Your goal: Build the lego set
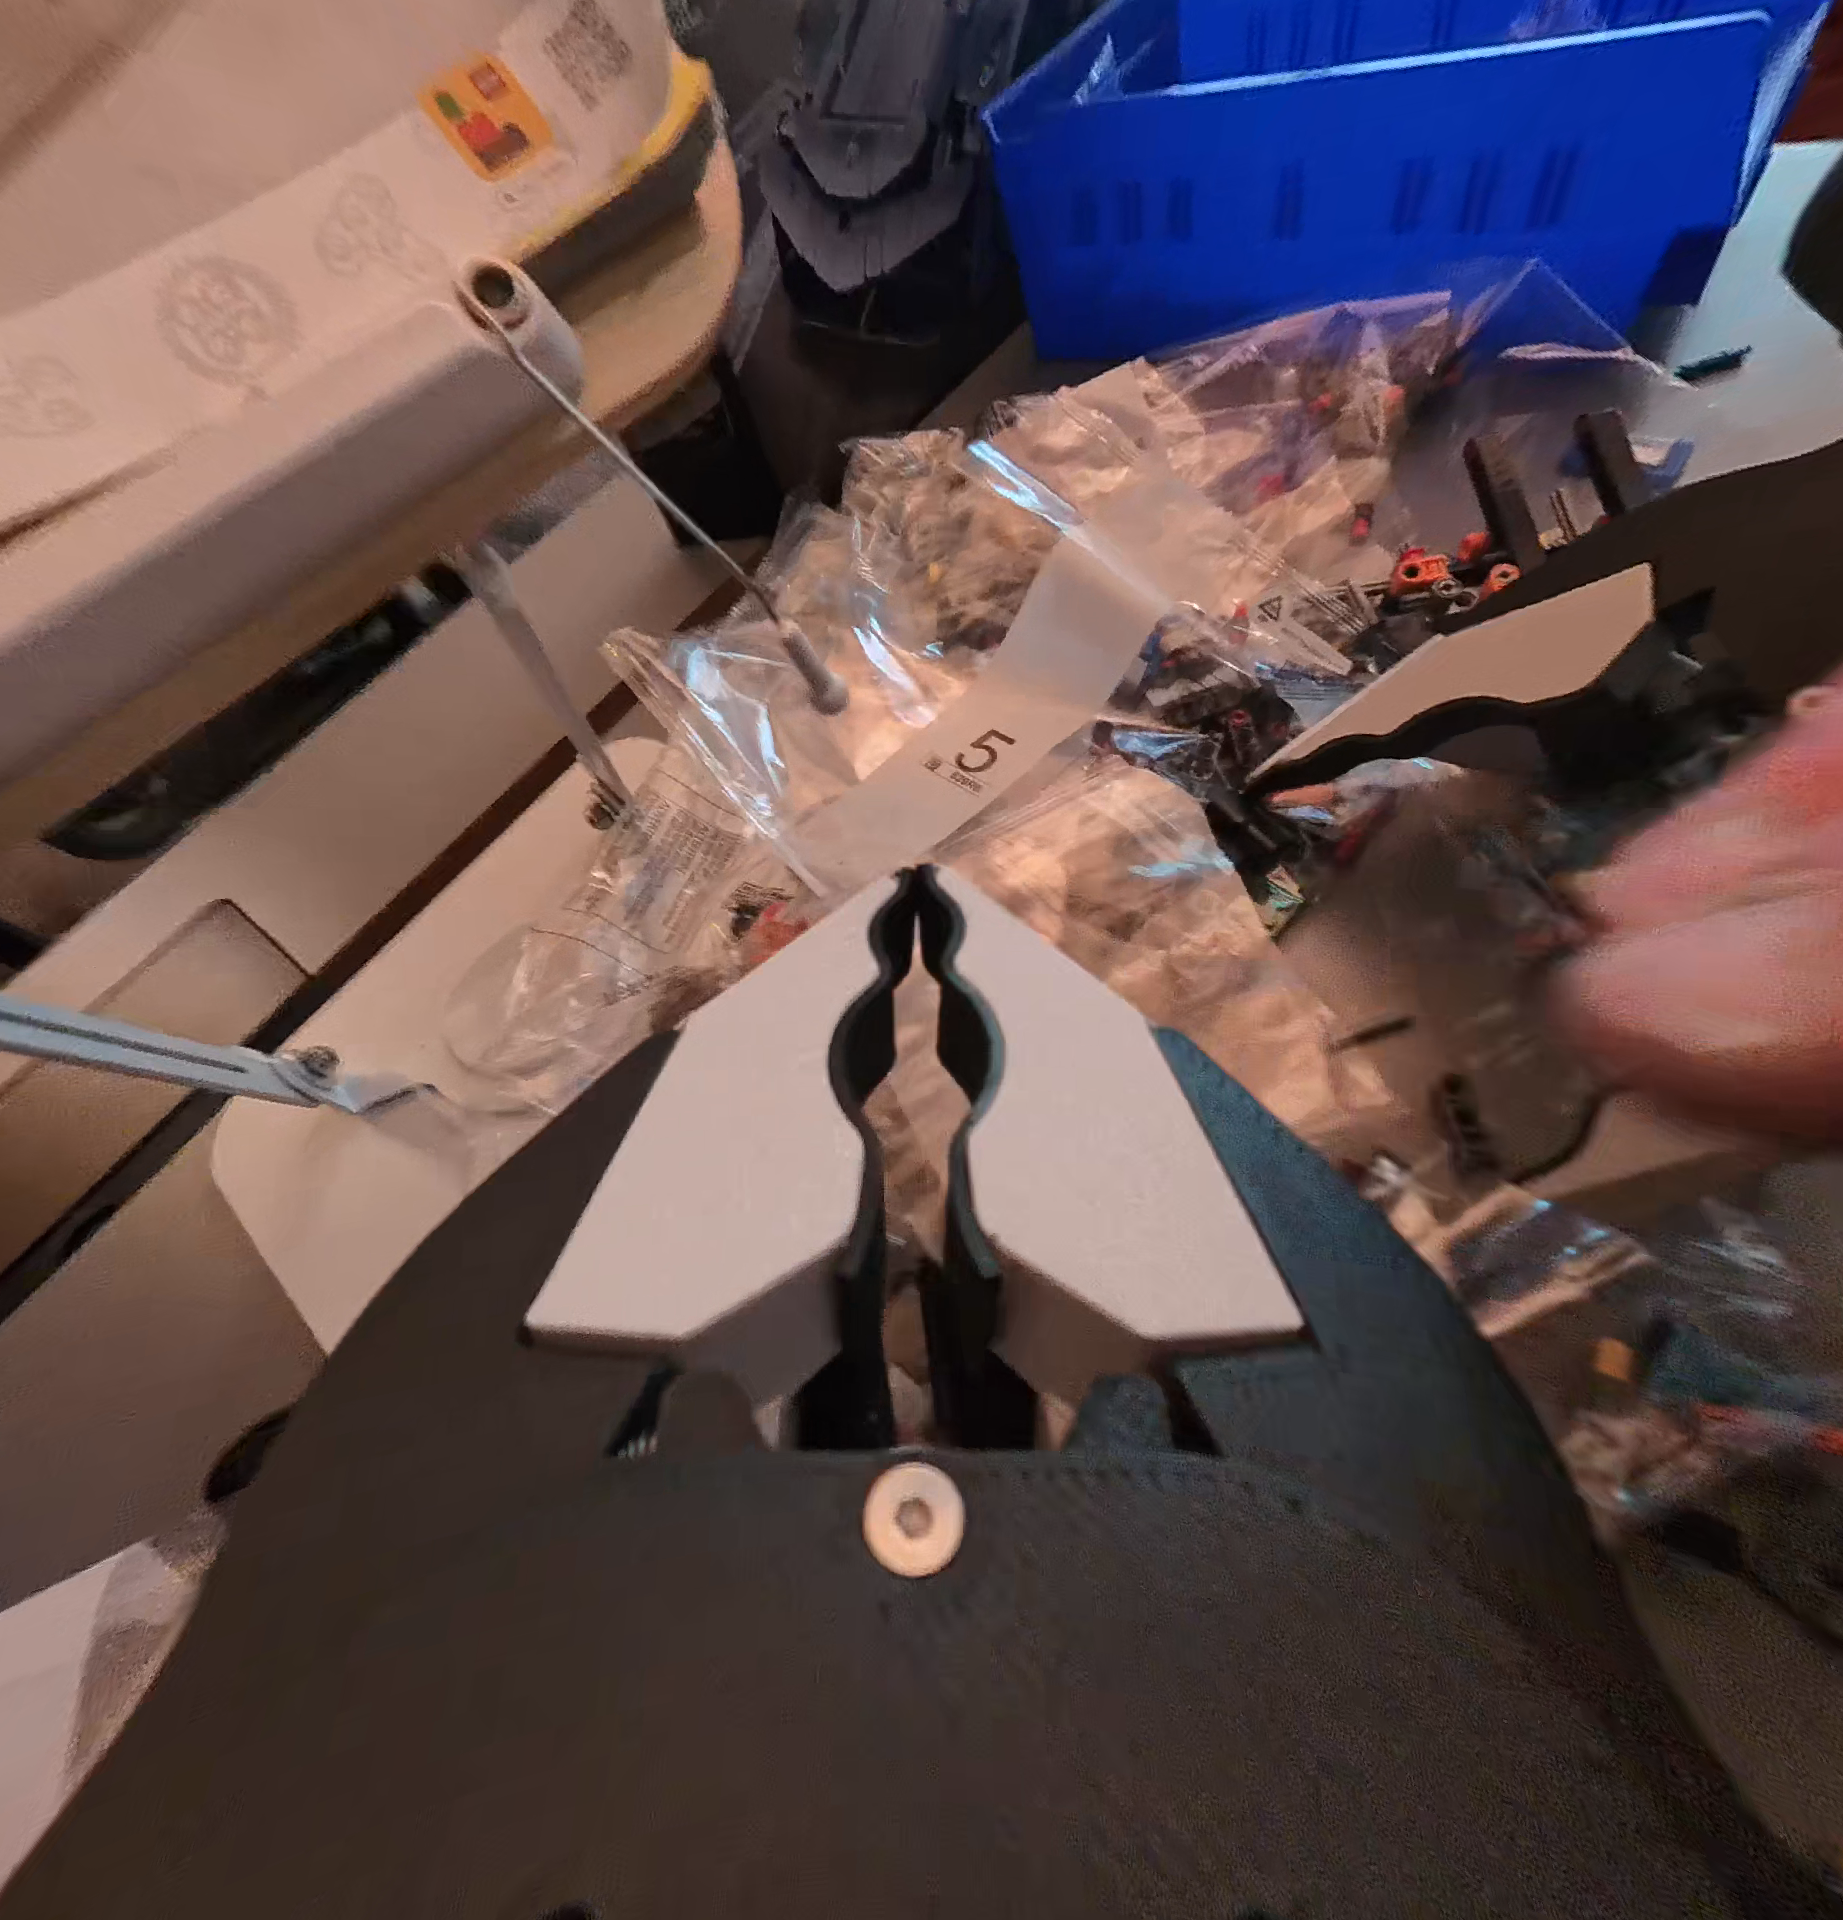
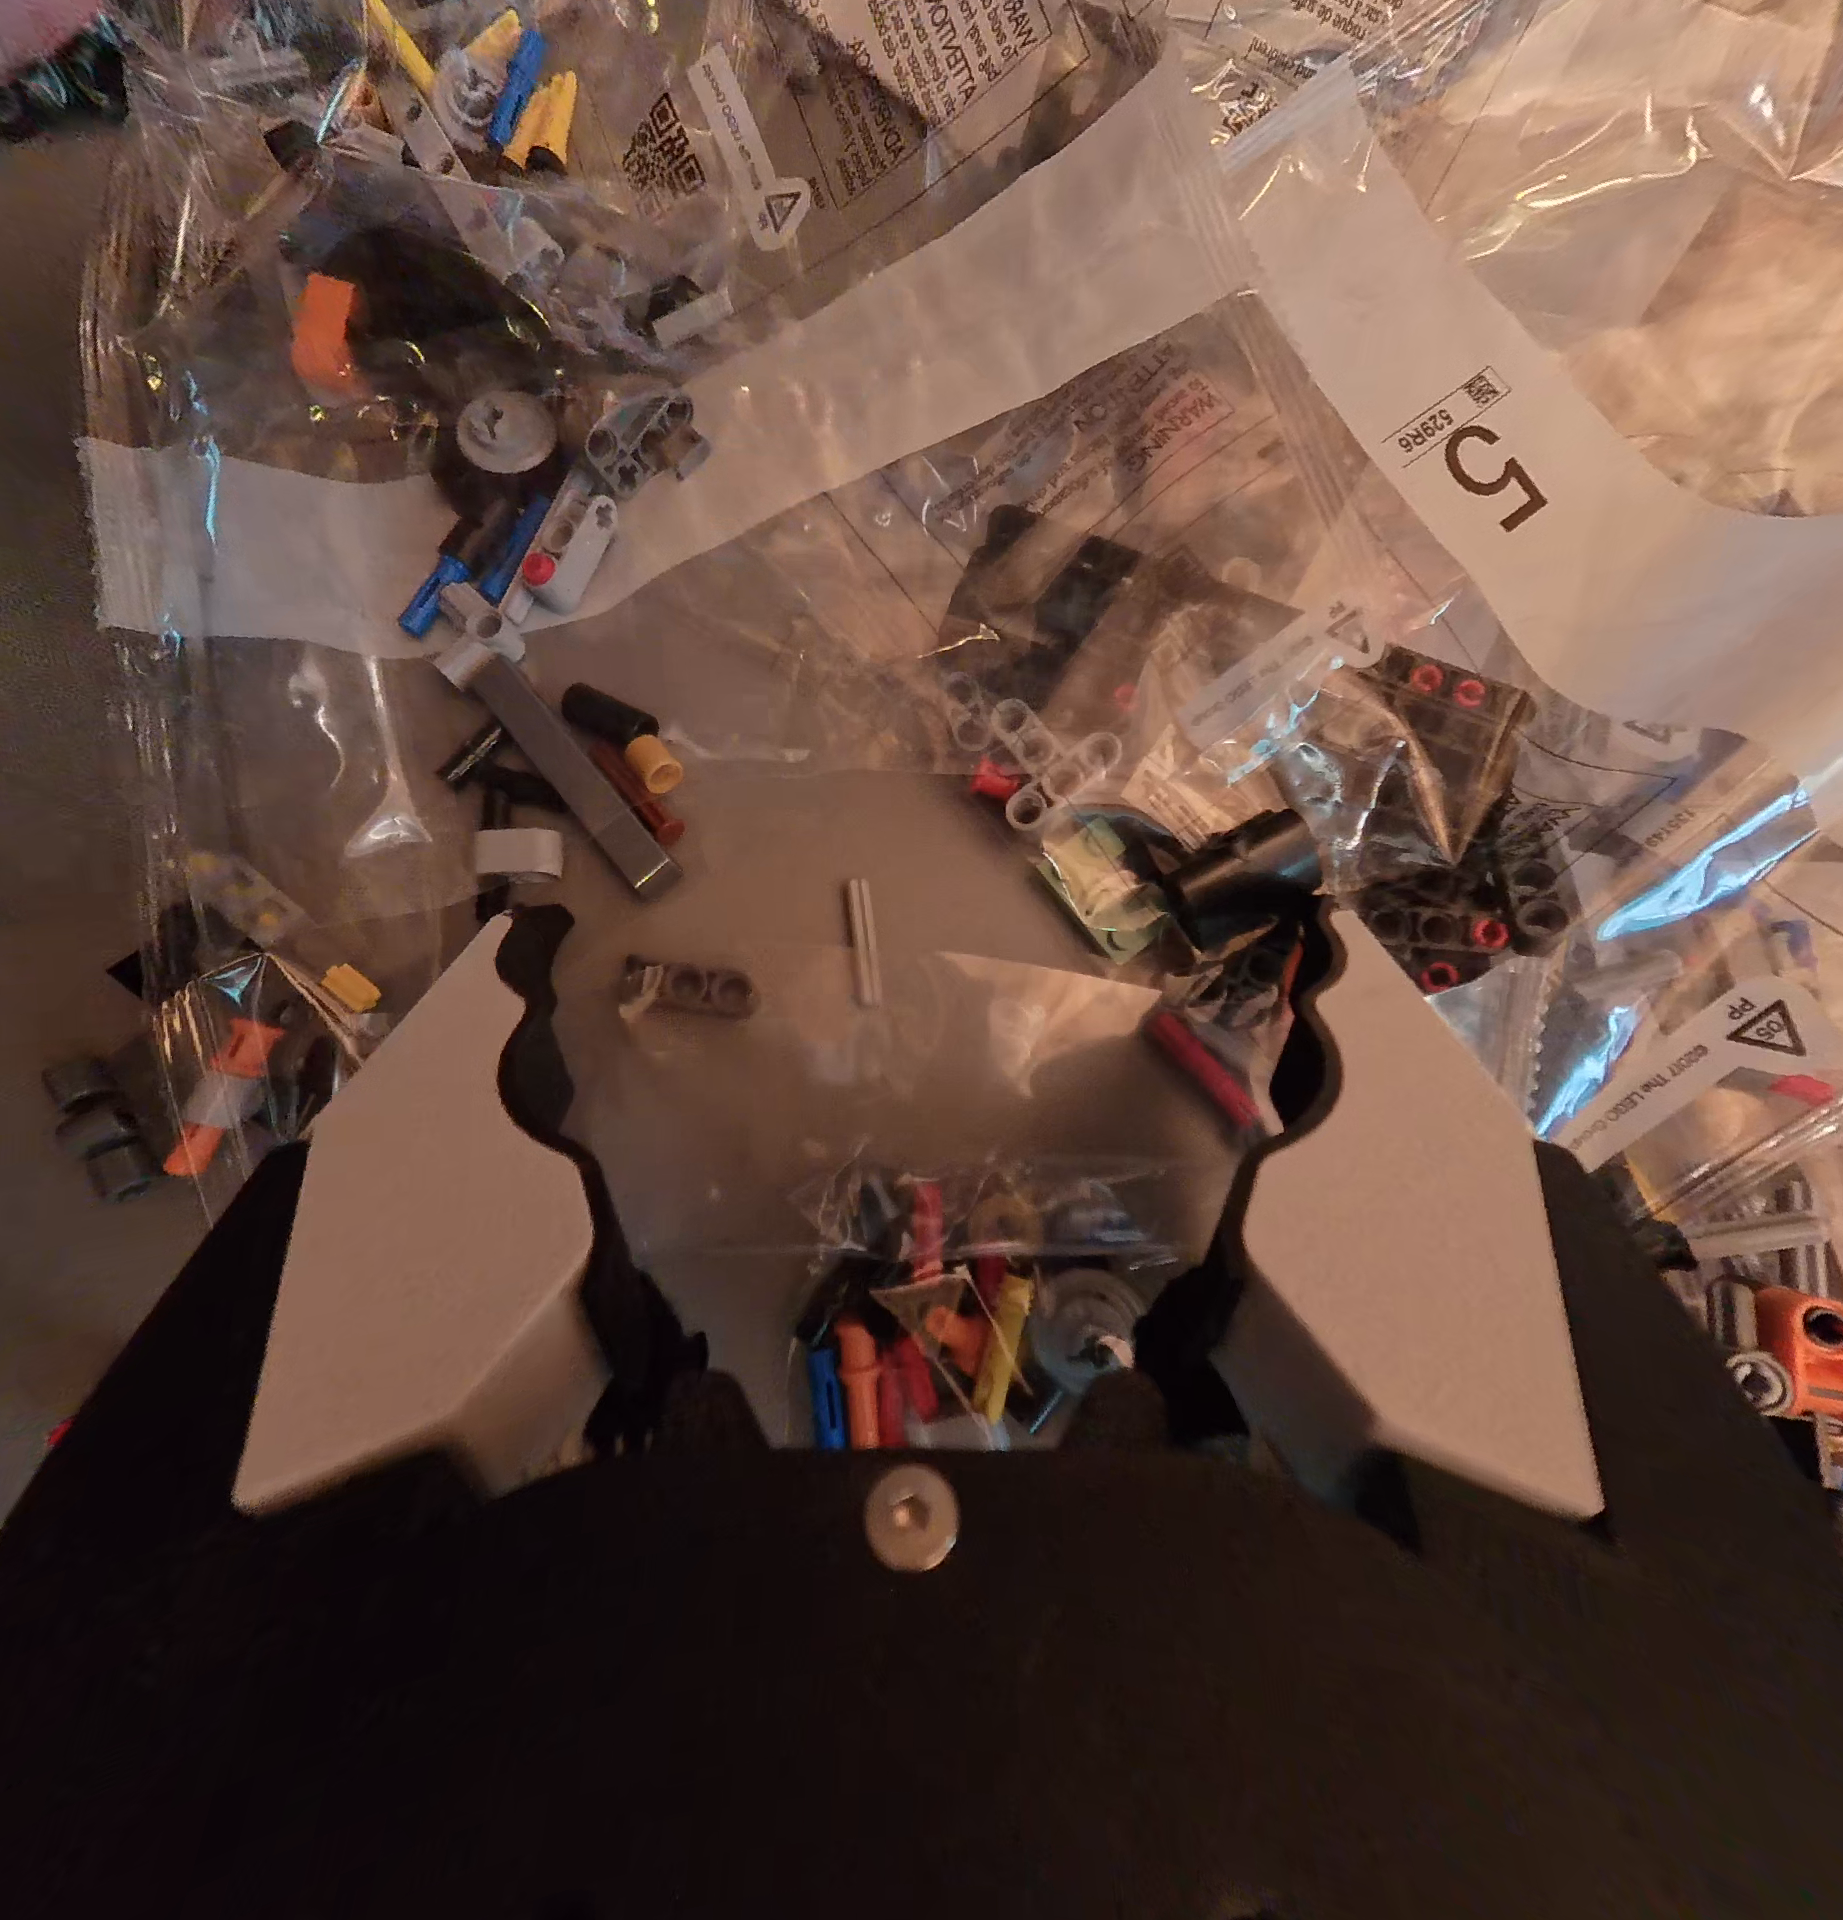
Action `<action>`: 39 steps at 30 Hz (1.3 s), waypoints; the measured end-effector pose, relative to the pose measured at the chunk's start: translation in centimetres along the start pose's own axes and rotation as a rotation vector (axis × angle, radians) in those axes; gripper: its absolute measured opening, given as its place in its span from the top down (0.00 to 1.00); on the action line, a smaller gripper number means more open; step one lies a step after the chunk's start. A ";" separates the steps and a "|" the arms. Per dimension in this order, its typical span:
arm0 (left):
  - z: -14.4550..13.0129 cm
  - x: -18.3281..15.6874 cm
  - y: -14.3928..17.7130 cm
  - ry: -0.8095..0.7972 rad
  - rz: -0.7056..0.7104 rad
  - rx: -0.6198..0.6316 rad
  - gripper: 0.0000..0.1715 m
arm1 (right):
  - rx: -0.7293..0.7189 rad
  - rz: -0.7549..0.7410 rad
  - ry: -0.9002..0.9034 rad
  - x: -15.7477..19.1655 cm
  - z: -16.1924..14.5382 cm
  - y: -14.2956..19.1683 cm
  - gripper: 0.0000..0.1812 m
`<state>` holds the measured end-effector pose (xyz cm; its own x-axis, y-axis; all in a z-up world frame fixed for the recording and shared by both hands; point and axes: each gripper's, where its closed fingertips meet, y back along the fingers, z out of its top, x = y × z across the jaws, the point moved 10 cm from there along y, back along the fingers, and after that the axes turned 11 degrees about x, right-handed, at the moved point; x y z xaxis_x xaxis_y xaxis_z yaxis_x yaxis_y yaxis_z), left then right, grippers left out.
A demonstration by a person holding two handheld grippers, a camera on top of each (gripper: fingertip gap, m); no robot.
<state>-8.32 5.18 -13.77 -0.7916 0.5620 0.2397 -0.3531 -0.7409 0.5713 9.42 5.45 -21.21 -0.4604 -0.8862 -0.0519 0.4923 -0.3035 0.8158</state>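
Several clear bags of Lego parts lie piled on the table. My left gripper (image 1: 919, 883) is shut, its tips pinching the edge of a clear bag with a white numbered strip (image 1: 1042, 665). That bag also shows in the right wrist view (image 2: 1343, 343). My right gripper (image 2: 917, 920) is wide open and empty, low over the table. Between its fingers lie a small grey axle (image 2: 863, 940), a dark grey three-hole beam (image 2: 688, 985) and a small bag of coloured pins (image 2: 938, 1320). A long grey beam (image 2: 584, 769) lies just beyond them. The right gripper also shows in the left wrist view (image 1: 1260, 774).
A blue plastic bin (image 1: 1364, 187) stands at the back. A white set box (image 1: 221, 312) and thin metal rods (image 1: 626, 468) are on the left. A blurred hand (image 1: 1727, 935) is on the right. An orange and grey sub-assembly (image 2: 1821, 1351) sits at the right edge. The grippers' ends are close to 12 centimeters from one another.
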 end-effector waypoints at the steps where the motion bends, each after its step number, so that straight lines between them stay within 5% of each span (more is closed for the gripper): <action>1: 0.0 0.2 0.2 -0.011 0.020 -0.017 1.00 | 0.000 0.000 0.000 0.0 0.0 0.0 0.24; 4: -0.1 0.3 0.2 0.012 -0.008 -0.023 0.99 | 0.000 0.000 0.000 0.0 0.0 0.0 0.24; 9: 0.1 0.4 0.4 0.065 -0.069 -0.073 0.80 | 0.000 0.001 0.001 0.0 0.0 0.0 0.24; 39: -0.6 -1.4 -2.0 0.010 -0.190 0.018 0.74 | 0.050 0.118 -0.032 -0.7 1.6 -0.7 0.17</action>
<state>-6.77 5.66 -15.75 -0.7166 0.6873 0.1187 -0.4877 -0.6155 0.6192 8.19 6.90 -20.84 -0.4248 -0.9030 0.0640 0.5077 -0.1791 0.8427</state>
